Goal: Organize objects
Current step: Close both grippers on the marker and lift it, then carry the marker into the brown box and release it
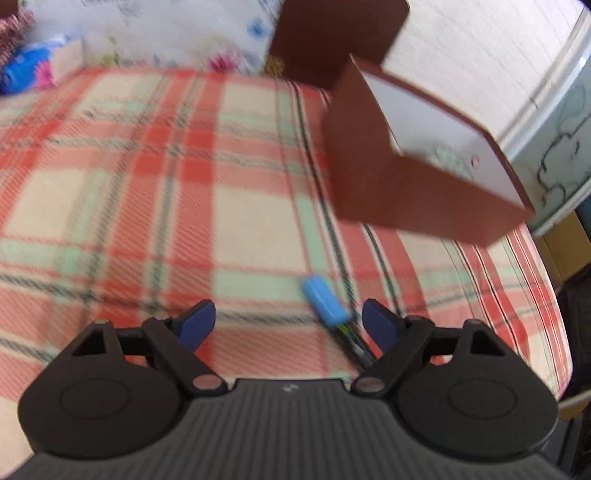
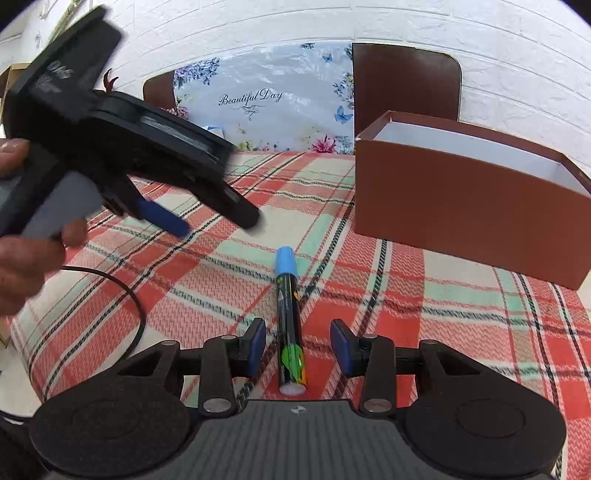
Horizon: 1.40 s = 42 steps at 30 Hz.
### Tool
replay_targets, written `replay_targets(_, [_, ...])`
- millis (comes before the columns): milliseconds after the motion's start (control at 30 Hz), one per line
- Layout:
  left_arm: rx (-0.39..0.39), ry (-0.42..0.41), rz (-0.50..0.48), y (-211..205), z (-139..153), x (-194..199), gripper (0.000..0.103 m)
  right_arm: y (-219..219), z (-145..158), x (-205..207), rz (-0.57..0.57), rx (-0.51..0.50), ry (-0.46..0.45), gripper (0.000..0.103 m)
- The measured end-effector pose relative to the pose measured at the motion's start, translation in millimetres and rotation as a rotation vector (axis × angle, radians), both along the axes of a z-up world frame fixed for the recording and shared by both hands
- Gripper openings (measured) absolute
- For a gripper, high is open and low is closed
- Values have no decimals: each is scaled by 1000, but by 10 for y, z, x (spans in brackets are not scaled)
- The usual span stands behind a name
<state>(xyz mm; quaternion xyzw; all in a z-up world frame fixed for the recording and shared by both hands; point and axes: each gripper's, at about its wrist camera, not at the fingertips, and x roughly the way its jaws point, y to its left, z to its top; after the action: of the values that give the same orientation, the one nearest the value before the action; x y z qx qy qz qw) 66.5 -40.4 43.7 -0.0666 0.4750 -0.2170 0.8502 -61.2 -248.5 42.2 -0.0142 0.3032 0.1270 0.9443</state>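
Here, cylindrical marker [image 2: 290, 321] on woven cloth [image 2: 207, 280]

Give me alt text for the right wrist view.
A blue-capped marker lies on the plaid tablecloth between the open right gripper's fingers. An open brown box stands ahead right; the left gripper hovers at left.

White brick wall [image 2: 480, 33], brown chairs [image 2: 406, 81].

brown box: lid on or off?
Off. The box is open-topped: its white inner walls show in both views, and something pale lies inside in the left view. No lid is in view.
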Motion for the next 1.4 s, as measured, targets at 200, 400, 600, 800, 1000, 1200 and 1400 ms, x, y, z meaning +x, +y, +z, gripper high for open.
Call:
replay_targets(200, [127,-31,-3,-417,-255,-211,82,-94,-138,4,28,36,18,26])
replay_targets(400, [164,-75,-54,-627,-113,-238,35,-38,-110,-14,100,59,-79,18])
replay_targets(600, [120,-265,-98,-899,653,-126,31,-307,267,26,8,133,-302,18])
replay_targets(800, [99,-390,-162,-1495,1146,241,29,-723,611,440,-113,157,-432,18])
replay_targets(1000, [104,-405,-229,-2194,1151,632,29,-1206,614,866,-204,120,-434,18])
replay_targets(1200, [207,-378,-225,-2748,837,1023,44,-1548,358,1309,-267,39,-345,36])
replay_targets(1400, [310,-361,-156,-2802,610,1153,66,-1658,256,1293,-320,49,-387,48])
